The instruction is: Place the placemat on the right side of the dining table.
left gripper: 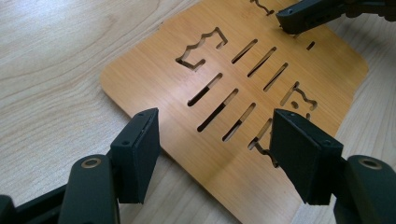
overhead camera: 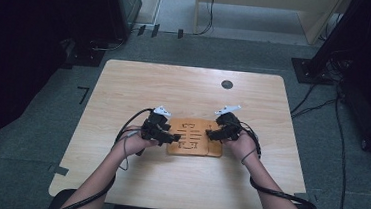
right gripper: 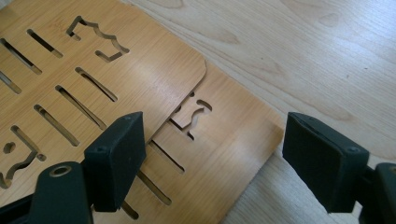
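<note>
A thin bamboo board (overhead camera: pixel 194 136) with slots and shaped cut-outs lies flat near the table's front middle. In the right gripper view it (right gripper: pixel 116 60) rests on a second, similar board (right gripper: pixel 224 144) that sticks out from under its corner. My left gripper (overhead camera: pixel 173 138) hovers at the top board's left edge; its jaws (left gripper: pixel 215 126) stand apart above the board (left gripper: pixel 233 84) with nothing pressed between them. My right gripper (overhead camera: pixel 211 134) is at the board's right edge, and its tip (left gripper: pixel 303 14) touches or nearly touches the far side. Its jaws (right gripper: pixel 215 135) are open over the stacked corners.
The light wooden table (overhead camera: pixel 185 84) has a round black cable hole (overhead camera: pixel 227 84) at the back right. Cables trail from both grippers along the person's forearms. Grey floor, dark equipment stands and loose cables surround the table.
</note>
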Action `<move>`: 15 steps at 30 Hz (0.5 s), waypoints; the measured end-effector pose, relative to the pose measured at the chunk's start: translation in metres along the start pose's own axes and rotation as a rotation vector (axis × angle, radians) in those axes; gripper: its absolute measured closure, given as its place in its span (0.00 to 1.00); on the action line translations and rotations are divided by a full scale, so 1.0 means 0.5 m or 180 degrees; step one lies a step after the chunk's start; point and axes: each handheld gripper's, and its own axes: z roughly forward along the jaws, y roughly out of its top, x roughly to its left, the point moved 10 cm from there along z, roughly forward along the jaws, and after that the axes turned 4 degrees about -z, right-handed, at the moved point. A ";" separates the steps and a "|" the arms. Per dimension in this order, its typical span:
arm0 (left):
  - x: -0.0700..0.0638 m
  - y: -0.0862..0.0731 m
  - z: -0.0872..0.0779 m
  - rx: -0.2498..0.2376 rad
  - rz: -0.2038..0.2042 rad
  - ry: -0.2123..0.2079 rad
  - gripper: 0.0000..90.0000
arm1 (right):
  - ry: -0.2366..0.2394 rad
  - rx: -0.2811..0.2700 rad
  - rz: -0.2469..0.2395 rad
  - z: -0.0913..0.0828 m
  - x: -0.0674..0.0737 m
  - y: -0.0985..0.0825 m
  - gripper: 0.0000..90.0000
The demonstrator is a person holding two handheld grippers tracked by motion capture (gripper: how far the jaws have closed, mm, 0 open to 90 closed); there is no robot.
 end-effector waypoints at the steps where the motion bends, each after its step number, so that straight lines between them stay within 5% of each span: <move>1: 0.000 -0.001 0.001 0.0009 -0.0005 0.0002 0.36 | 0.0008 -0.0004 0.0002 0.001 0.002 0.001 0.24; 15: 0.000 -0.016 0.007 0.0111 0.0040 0.0016 0.35 | 0.0054 -0.0053 -0.0087 -0.011 0.024 0.022 0.28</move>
